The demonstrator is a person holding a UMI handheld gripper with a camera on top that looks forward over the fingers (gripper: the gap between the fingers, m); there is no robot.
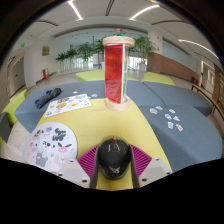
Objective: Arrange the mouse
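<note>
Yellow bench [120,125] w/ grey outer sections, in a big bright hall: long ceiling light strips, potted plants [82,52] along the far side, windows behind them.

Well beyond the jaws, roughly straight ahead, a tall clear container [116,70] stands upright on the bench; white cap and base, red contents filling most of it, can't tell what exactly.

Ahead and left of the jaws: a printed sheet [53,142] w/ cartoon figures, nearest. Further on, a second printed sheet [67,103], and past that a dark blue toy car [47,97]. Ahead and right: small scattered white cards [167,116].

Gripper [113,160]: black mouse [113,156] sits between the jaws, pink pads [88,158] close against it on both sides, so they look closed on it. The mouse is low over the yellow bench; can't tell if it touches.
</note>
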